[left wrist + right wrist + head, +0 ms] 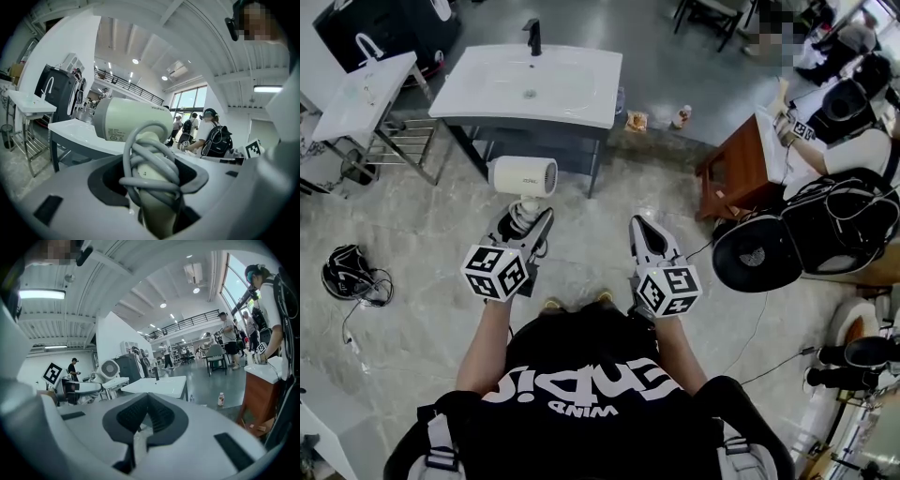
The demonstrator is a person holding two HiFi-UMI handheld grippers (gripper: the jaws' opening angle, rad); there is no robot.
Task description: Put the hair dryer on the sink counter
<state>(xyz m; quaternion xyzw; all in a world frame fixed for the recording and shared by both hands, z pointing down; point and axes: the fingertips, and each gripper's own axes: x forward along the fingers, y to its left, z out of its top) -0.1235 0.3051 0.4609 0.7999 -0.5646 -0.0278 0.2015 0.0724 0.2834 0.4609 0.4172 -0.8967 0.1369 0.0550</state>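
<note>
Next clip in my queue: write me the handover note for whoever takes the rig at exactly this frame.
Left gripper: shut on the handle of the hair dryer, cord wound round the handle, barrel on top, held in the air.
Right gripper: shut, empty, level beside the left.
Sink counter: ahead of the person, black faucet at its far edge; the dryer is short of it.
Done: dryer is in the grip.
Left: walk up, lay the dryer on the counter top, open the left jaws.

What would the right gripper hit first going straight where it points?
Probably the sink counter, near its right end; nothing stands between it and the right gripper, though depth is unclear.
</note>
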